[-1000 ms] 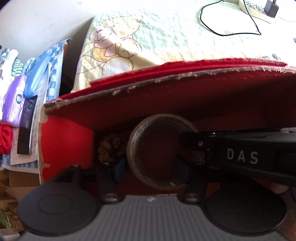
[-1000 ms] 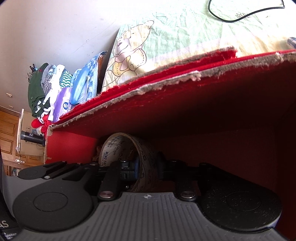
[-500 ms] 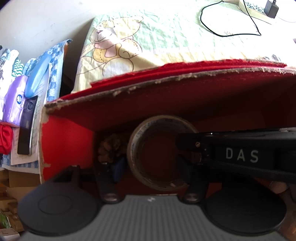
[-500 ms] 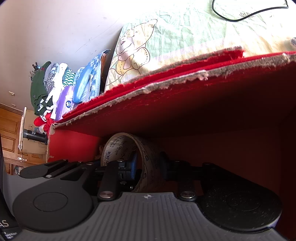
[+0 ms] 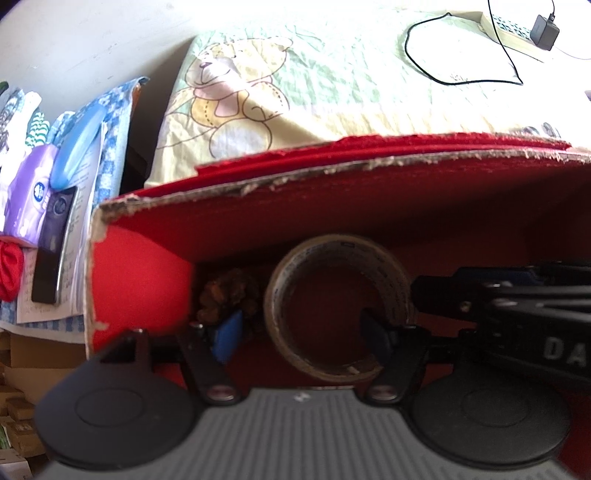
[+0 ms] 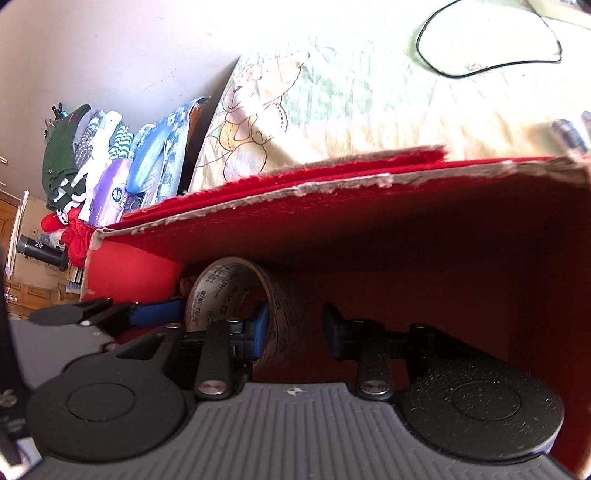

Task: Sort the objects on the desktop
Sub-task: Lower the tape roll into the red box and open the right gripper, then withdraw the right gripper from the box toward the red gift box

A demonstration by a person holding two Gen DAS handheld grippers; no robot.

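Note:
A roll of brown tape stands inside the red cardboard box, with a pine cone just left of it. My left gripper is over the roll with its jaws opening. Its left blue pad is clear of the roll and its right fingertip is in the roll's hole. In the right wrist view my right gripper has the wall of the tape roll between its opening jaws; the outer finger stands off it. The right gripper enters the left wrist view from the right.
The box has a torn rim and rests on a bear-print cloth. A black cable and a power strip with a charger lie at the far right. A purple pack, a dark handset and clothes crowd the left side.
Both pairs of jaws have widened. The right gripper has let go of the roll's wall, risen a little and drawn back to the right. The tape roll stays in place.

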